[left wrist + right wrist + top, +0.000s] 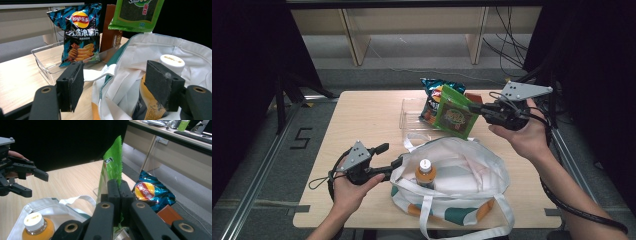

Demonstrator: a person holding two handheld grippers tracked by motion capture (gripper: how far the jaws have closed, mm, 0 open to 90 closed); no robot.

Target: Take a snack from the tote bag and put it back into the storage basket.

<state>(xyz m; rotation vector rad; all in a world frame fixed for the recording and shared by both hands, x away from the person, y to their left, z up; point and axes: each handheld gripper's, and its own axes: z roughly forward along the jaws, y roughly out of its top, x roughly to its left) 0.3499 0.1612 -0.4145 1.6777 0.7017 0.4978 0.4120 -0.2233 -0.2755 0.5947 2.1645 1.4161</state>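
Observation:
My right gripper (476,108) (119,195) is shut on a green snack packet (455,116) (112,165) (137,15) and holds it in the air above the far rim of a white tote bag (472,170) (155,47) (50,205). An orange drink bottle with a white cap (425,172) (172,62) (35,225) stands inside the bag. My left gripper (389,156) (117,85) is open at the bag's left rim. The rim's cloth lies between its jaws, and the pads (72,85) are apart from it.
A clear plastic tray (409,114) (45,62) sits behind the bag. In it stand a blue chips bag (431,95) (80,32) (150,192) and a brown box (473,96) (110,35) (170,215). Bare wooden tabletop (362,120) spreads to the left.

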